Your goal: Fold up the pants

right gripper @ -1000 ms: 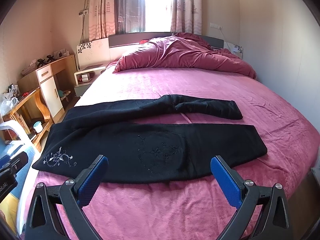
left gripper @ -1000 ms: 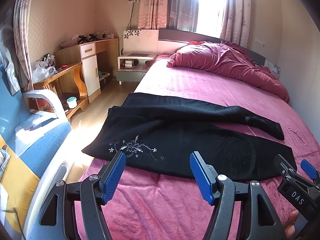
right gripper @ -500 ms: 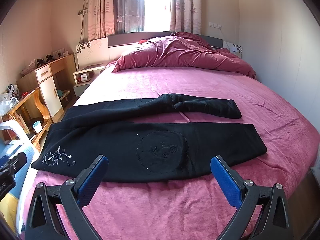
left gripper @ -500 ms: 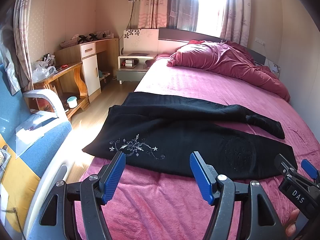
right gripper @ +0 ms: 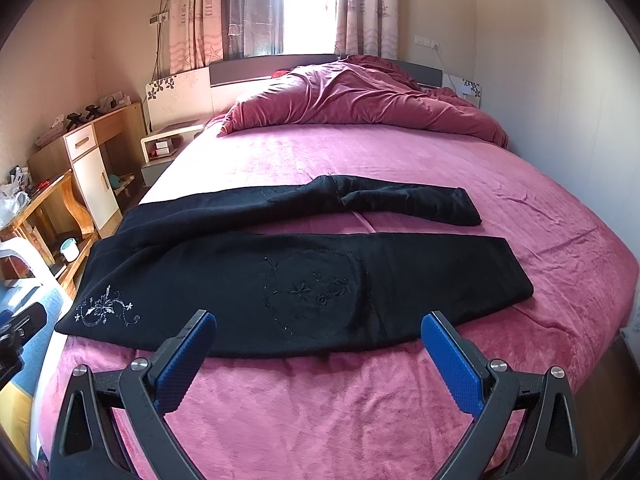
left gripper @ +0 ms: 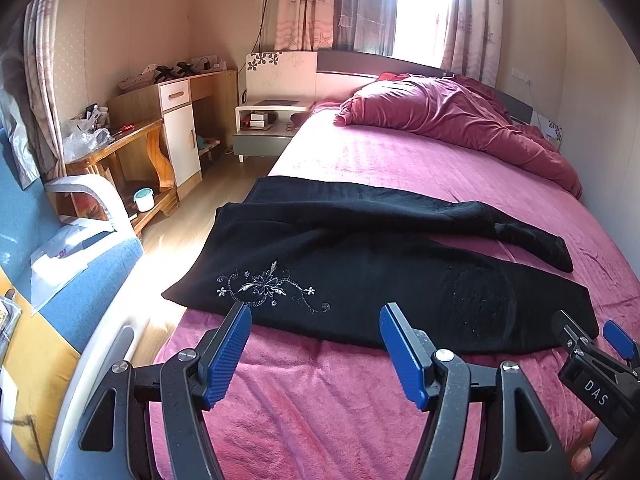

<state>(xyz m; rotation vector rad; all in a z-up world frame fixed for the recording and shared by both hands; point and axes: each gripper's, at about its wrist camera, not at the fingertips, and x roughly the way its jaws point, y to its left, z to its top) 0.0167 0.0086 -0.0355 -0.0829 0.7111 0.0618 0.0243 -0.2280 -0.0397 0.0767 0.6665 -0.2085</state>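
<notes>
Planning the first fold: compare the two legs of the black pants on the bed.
The near leg of the black fabric pants lies flat and straight; the far leg is creased and bunched midway. The near leg bears a stitched heart patch; the far leg looks plain. Both lie on the pink bedspread, cuffs rightward.

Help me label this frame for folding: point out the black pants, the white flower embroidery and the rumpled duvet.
black pants point(right gripper: 400, 268): right wrist view, near leg.
white flower embroidery point(left gripper: 264, 288): left wrist view, central blossom.
rumpled duvet point(right gripper: 360, 96): right wrist view, middle of heap.
</notes>
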